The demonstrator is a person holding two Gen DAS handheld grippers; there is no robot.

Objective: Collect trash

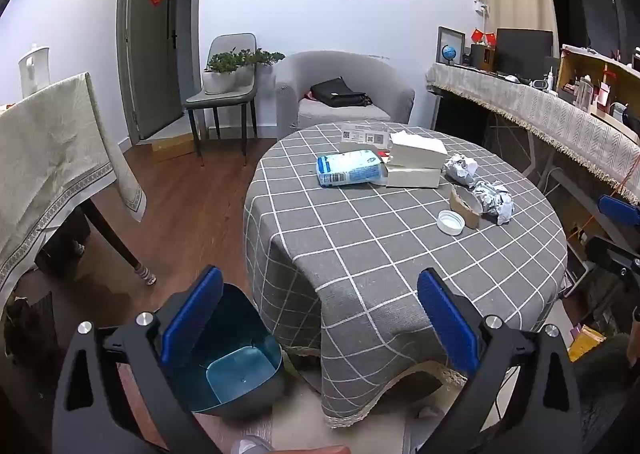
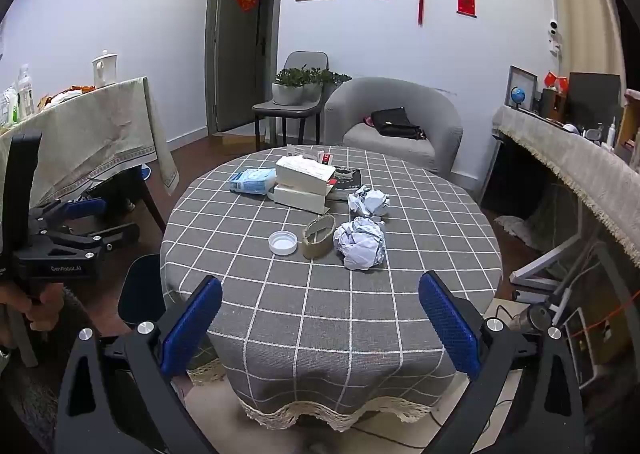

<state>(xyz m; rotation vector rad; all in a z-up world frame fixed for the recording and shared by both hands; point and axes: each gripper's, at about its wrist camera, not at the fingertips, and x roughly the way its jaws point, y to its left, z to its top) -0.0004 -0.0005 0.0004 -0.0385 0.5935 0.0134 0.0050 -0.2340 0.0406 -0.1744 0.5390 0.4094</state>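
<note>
Trash lies on the round table with the grey checked cloth (image 2: 320,314): a white bottle cap (image 2: 283,243), a squashed cardboard ring (image 2: 319,236) and two crumpled paper balls (image 2: 360,242) (image 2: 368,202). The left wrist view shows the cap (image 1: 451,222), the ring (image 1: 466,206) and the paper (image 1: 494,200) too. A dark bin (image 1: 240,374) with a blue inside stands open on the floor at the table's near left. My left gripper (image 1: 320,318) hangs open above the bin and the table edge. My right gripper (image 2: 320,318) is open before the table's front edge. Neither holds anything.
A blue tissue pack (image 2: 253,181) and stacked white boxes (image 2: 304,182) sit behind the trash. A cloth-covered table (image 2: 92,134) stands at the left, a long cluttered counter (image 2: 580,162) at the right, and a grey armchair (image 2: 392,122) with a black bag behind.
</note>
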